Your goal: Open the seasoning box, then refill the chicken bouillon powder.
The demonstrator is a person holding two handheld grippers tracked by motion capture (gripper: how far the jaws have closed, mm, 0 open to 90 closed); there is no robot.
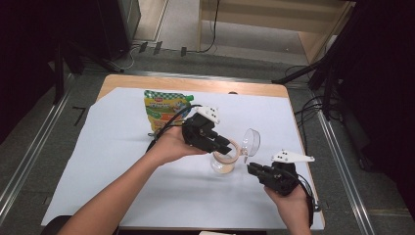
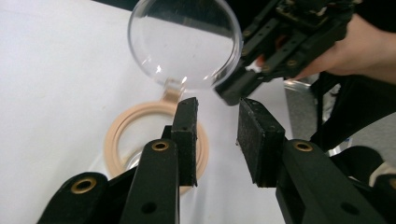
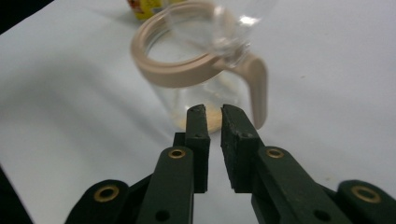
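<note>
Jar [image 1: 224,161] stands upright on the white sheet at mid-desk [image 1: 147,85], beige rim, hinged clear lid [image 1: 251,142] flipped open and standing up on its right side, a thin layer of tan powder at the bottom. Left tongs [image 1: 226,145] hover just over the jar mouth, jaws parted with nothing between them, one pad above the rim in the left gripper view. Right tongs [image 1: 251,169] sit low just right of the jar below the lid, jaws a narrow slit apart, released, gripping nothing. Green-yellow pouch [image 1: 164,110] stands behind the jar, well apart. Step looks like readying the open jar for a refill or steadying it. To do it well: take the jar by the rim or body with one tongs before the other works, keep clear of the upright lid so it doesn't swing shut, approach level so the light jar doesn't tip, and clamp gently on the smooth clear wall
</note>
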